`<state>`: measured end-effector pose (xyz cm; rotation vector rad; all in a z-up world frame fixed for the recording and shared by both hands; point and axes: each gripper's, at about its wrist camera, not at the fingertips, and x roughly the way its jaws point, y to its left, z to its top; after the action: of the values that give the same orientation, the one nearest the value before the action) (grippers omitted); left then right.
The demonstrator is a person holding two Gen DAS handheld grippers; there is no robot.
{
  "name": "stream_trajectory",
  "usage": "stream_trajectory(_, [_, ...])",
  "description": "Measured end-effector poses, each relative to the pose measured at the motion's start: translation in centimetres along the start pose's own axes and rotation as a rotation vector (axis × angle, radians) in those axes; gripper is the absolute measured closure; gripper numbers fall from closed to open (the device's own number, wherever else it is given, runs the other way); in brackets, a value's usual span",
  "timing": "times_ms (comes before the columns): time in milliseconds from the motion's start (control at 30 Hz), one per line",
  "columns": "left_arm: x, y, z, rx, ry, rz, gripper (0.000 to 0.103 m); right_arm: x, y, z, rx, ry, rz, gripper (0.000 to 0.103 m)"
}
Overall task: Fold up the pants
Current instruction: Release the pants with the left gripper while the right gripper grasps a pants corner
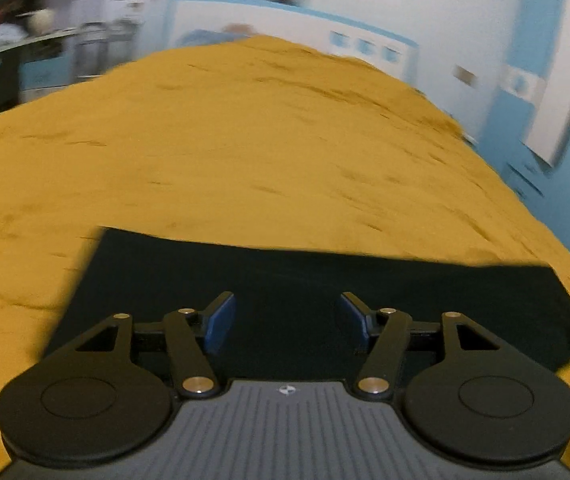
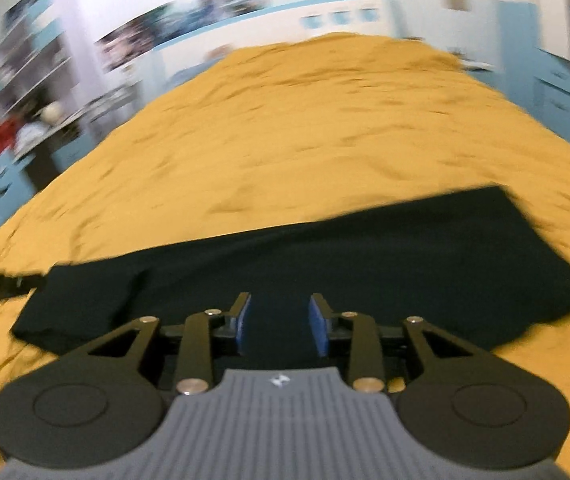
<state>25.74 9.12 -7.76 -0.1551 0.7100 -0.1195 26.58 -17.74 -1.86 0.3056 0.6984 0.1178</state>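
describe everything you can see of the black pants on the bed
The black pants are a dark, matte, soft-looking fabric with no visible pattern, lying flat as a broad, roughly rectangular slab with straight edges, which suggests they are already folded at least once. They rest directly on the mustard-yellow bedspread, near its close end. In the left wrist view the far edge runs straight across. Both the left gripper and right gripper hover over them, jaws open, gripping nothing. Pockets, waistband and seams cannot be made out.
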Motion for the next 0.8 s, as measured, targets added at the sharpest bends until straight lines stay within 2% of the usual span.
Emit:
stream_trajectory(100, [1.4, -6.0, -0.6, 0.074, 0.041, -0.060, 0.033, -1.7, -5.7, 0.1, 0.101, -0.015, -0.056, 0.071])
stream_trajectory(167, [2.0, -10.2, -1.0, 0.134, 0.055, -0.089, 0.033, -2.5, -8.8, 0.0, 0.152, -0.015, -0.084, 0.065])
stream_trajectory(267, [3.3, -14.3, -1.4, 0.186, 0.093, -0.119, 0.033, -3.0, -13.3, -0.6, 0.258, -0.011, -0.100, 0.064])
stream_trajectory(367, [4.9, -17.2, -1.7, 0.230, 0.125, -0.104, 0.033, -2.9, -17.4, -1.4, 0.410, 0.004, -0.083, 0.061])
stream_trajectory(467, [6.0, -18.0, -2.6, 0.236, 0.163, -0.096, 0.033, -2.1, -20.0, -1.9, 0.552, 0.017, -0.028, 0.060])
stream_trajectory(667, [8.4, -18.9, -4.6, 0.224, 0.267, -0.056, 0.033, 0.5, -20.3, -1.3, 0.640, 0.018, -0.034, 0.058])
stream_trajectory(800, [8.6, -18.8, -5.3, 0.235, 0.269, -0.043, 0.033, 2.1, -20.3, -0.8, 0.688, -0.005, -0.036, 0.060])
